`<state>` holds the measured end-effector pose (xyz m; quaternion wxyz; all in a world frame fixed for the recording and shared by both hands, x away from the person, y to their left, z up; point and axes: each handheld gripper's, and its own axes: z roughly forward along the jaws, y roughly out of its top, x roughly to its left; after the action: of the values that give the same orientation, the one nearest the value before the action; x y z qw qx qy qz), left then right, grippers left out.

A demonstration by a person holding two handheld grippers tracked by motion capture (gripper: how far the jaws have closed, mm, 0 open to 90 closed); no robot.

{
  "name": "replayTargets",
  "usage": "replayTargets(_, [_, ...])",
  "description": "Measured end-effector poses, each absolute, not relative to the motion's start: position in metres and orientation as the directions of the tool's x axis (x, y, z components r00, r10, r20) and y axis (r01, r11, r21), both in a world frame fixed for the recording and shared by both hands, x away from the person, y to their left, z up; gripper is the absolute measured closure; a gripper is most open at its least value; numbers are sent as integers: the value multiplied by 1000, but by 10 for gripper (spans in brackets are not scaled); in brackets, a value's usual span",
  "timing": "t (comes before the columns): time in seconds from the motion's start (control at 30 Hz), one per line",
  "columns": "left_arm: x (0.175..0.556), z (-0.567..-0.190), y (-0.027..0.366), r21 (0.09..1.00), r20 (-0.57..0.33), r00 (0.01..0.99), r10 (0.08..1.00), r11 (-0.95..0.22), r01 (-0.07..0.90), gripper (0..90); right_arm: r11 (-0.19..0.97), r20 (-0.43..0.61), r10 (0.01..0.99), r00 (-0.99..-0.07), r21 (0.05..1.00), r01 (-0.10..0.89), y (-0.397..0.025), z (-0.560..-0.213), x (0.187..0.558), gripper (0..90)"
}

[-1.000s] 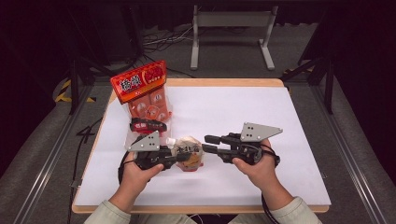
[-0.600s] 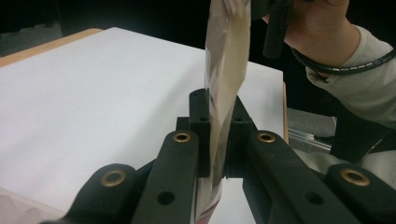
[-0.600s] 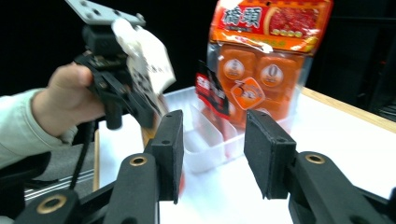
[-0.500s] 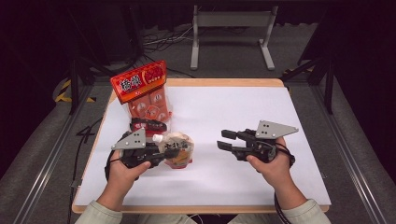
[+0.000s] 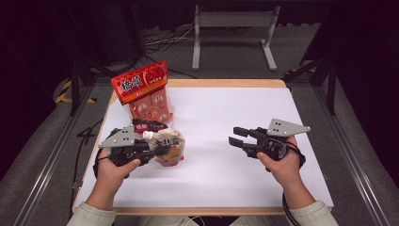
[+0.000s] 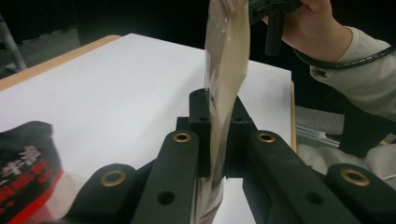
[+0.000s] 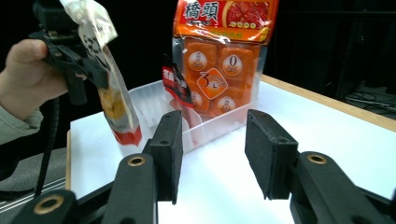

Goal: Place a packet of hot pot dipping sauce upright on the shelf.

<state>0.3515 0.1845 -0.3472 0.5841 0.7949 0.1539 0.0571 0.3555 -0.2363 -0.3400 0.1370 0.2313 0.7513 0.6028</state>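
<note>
– So, the pouch [image 5: 168,147]?
– Glossy, crinkled plastic, pinched in the left gripper [image 5: 159,149] beside the clear tray [image 7: 154,100], at the table's left.
– The right gripper [image 5: 236,135]?
– Level, jaws wide apart, holding nothing.

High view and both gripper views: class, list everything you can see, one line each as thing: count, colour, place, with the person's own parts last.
Table: one, white top with wooden edge, centre.
Tray: one, clear plastic, left side of the table.
Orange bag: one, orange and red, upright in the tray.
Dark packet: one, black and red, in the tray beside the orange bag.
Pouch: one, clear with a red bottom, clamped in the left gripper.
Metal stand: one, grey, on the floor beyond the table.
Left gripper: one, black, shut on the pouch.
Right gripper: one, black, open, above the table's right half.
Hands: two, each holding a gripper.
</note>
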Motion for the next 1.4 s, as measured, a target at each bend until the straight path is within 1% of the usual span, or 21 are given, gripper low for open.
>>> replayTargets(0.33, [359, -335, 205, 964, -63, 919, 388, -216, 157, 855, 159, 86, 538, -838, 967, 201, -242, -346, 362, 585])
replayTargets(0.4, [360, -335, 212, 967, -67, 905, 420, -197, 162, 855, 159, 86, 550, -831, 966, 205, -243, -348, 363, 588])
replayTargets(0.63, [363, -337, 221, 967, -52, 874, 482, -195, 165, 857, 152, 95, 560, -823, 965, 215, -246, -351, 366, 591])
replayTargets(0.8, [366, -342, 225, 965, -48, 859, 510, -196, 171, 858, 149, 98, 563, -821, 965, 217, -248, -351, 367, 591])
replayTargets(0.93, [369, -346, 228, 963, -25, 842, 539, -212, 164, 858, 149, 103, 560, -822, 964, 222, -247, -352, 367, 591])
replayTargets(1.4, [381, -367, 232, 956, -50, 840, 540, -216, 196, 858, 151, 110, 558, -823, 961, 231, -246, -355, 369, 591])
